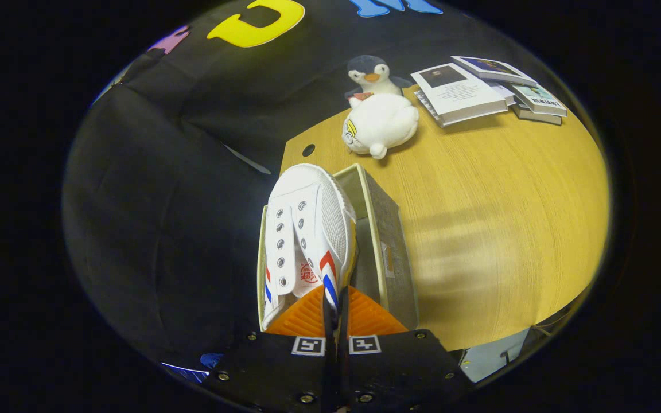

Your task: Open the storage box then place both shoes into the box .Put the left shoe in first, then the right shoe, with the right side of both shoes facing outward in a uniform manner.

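shoe (307, 229): white, lying toe-up in centre frame, resting over the left side of the open box (385, 229) | claw (335, 307): fingers pinching narrowly on the shoe's collar at lower centre | worktop (497, 218): carrying two plush toys (379, 123) at upper centre, books (488, 89) sitting upper right

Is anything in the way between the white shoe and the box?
Nothing visible blocks it. The gripper has its jaws closed on the white shoe, holding it right over the open storage box, partly inside the opening. The plush toys and books lie farther back on the table, beyond the box.
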`<state>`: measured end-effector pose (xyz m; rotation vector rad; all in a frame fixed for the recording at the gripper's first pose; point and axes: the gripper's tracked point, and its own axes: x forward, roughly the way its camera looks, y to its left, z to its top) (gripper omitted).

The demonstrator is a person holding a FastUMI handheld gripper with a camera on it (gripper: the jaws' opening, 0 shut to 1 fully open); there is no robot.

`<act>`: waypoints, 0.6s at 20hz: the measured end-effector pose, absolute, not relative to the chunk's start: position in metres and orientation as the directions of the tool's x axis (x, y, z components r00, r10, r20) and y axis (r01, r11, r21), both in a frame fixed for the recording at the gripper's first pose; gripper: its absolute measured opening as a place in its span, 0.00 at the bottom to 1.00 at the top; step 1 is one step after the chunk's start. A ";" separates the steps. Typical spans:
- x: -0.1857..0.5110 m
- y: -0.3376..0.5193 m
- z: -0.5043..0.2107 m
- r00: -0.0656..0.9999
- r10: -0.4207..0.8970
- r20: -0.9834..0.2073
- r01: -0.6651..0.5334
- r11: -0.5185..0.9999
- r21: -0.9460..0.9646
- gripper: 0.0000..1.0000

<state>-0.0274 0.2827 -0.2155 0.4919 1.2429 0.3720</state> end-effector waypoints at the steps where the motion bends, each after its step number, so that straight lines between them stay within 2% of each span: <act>1: -0.028 0.286 -0.220 0.281 0.514 -0.811 -0.010 0.846 0.533 0.01; 2: -0.031 0.291 -0.220 0.271 0.525 -0.806 -0.017 0.840 0.542 0.04; 3: -0.024 0.296 -0.217 0.297 0.533 -0.792 -0.020 0.833 0.553 0.16; 4: -0.018 0.296 -0.213 0.328 0.530 -0.782 -0.023 0.832 0.554 0.38; 5: -0.012 0.287 -0.205 0.363 0.508 -0.782 -0.034 0.845 0.533 0.51; 7: -0.003 0.275 -0.190 0.419 0.480 -0.771 -0.078 0.865 0.496 0.99; 12: 0.006 0.254 -0.150 0.533 0.471 -0.703 -0.206 0.878 0.433 0.98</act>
